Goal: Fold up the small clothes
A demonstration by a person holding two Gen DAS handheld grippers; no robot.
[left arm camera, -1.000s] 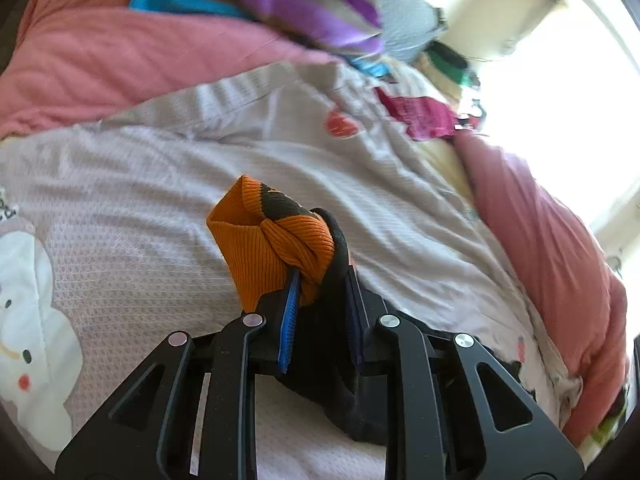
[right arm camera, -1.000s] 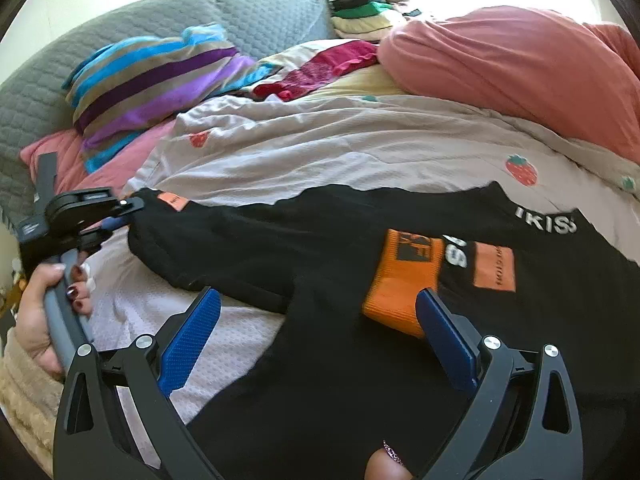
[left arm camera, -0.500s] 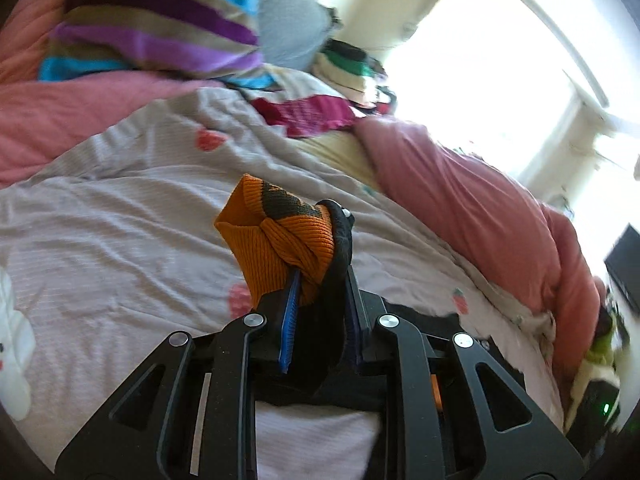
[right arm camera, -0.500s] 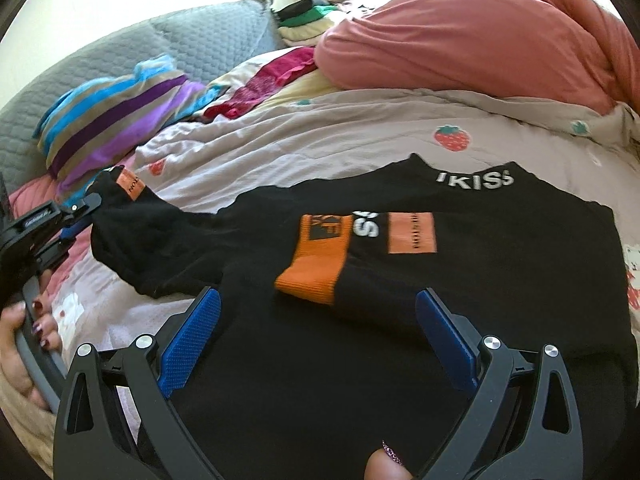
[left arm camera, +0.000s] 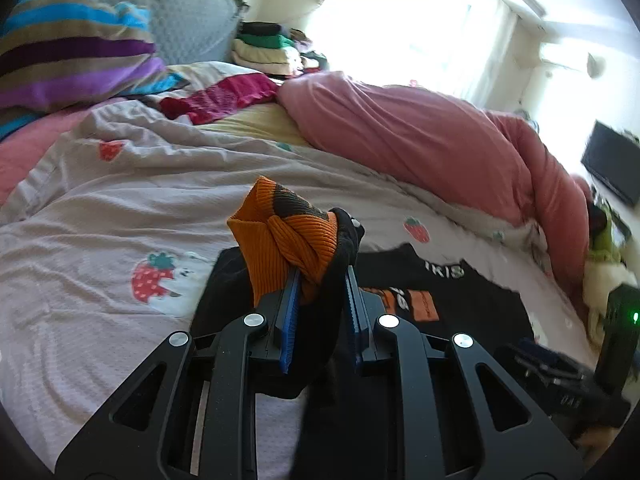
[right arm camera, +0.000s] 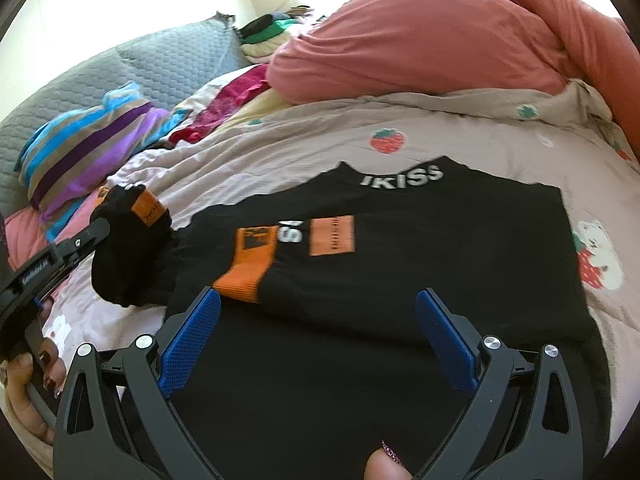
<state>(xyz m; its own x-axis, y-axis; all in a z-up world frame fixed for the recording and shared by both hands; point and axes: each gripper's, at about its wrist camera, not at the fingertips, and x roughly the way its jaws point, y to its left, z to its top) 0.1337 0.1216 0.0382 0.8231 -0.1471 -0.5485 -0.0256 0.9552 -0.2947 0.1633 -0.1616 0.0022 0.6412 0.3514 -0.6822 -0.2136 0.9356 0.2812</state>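
A: On bed, black top (right arm camera: 400, 280) spread flat over strawberry-print quilt (right arm camera: 304, 148), white lettering at neck edge facing pink duvet (right arm camera: 420, 40). Sleeve status?

B: One sleeve already folded in, orange cuff (right arm camera: 248, 268) lying on top's chest just beside orange patch (right arm camera: 332, 236). Other sleeve (right arm camera: 128, 248) bunched, lifted off top's left edge, not yet laid over.

A: Left gripper (left arm camera: 320, 304)?

B: Narrow, clamped on second sleeve's orange ribbed cuff (left arm camera: 280, 248), black fabric hanging down between blue pads (left arm camera: 290, 316). Seen from right wrist too, coming in at top's left edge, hand (right arm camera: 28, 392) on handle.

A: Right gripper (right arm camera: 320, 344)?

B: Wide apart, nothing between pads, hovering over top's lower half. Fingertip (right arm camera: 386, 462) visible at bottom rim.

A: Progress call?

B: Roughly a third, as a judgement. Done: top flattened, first sleeve crossed in. Left: lay held sleeve across chest, then fold body, likely hem toward neck. Hem end hidden behind right gripper frame, so no call on folds there.

A: Other stuff?

B: Beyond top's neck edge: striped pillow (right arm camera: 88, 148), red garment (right arm camera: 236, 96), stacked clothes (left arm camera: 264, 46). Untouched.
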